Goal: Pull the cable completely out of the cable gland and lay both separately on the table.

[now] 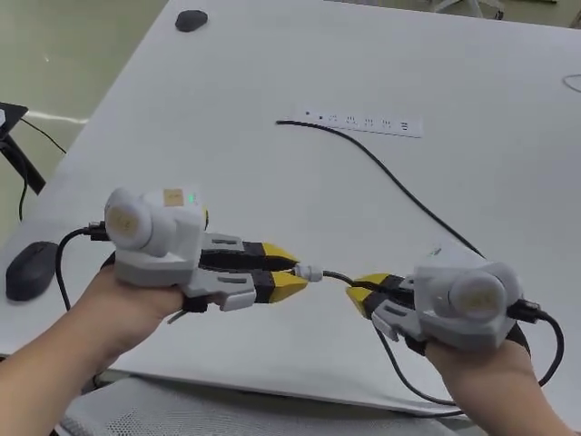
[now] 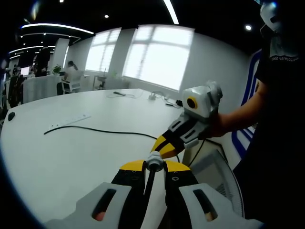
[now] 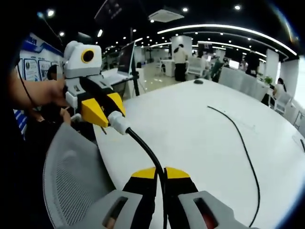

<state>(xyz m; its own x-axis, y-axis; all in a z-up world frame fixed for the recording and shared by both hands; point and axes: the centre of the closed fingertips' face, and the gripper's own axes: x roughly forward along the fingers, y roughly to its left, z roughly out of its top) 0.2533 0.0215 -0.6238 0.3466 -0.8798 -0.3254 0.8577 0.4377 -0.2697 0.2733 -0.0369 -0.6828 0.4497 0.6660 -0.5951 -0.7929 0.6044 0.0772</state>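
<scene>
White table [image 1: 272, 54] — power strip [image 1: 363, 122] and black cable [image 1: 399, 186] on it

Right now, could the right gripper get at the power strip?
Probably not yet: the right gripper is shut on the cable, and the power strip lies well beyond it across the table.

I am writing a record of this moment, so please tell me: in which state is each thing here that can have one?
cable gland: held above the table, cable not yet pulled out.
cable: one end inside the cable gland, gripped close beside it.
left gripper: jaws shut on the cable gland.
right gripper: jaws shut on the cable.
power strip: lying flat on the table, cord attached.
</scene>
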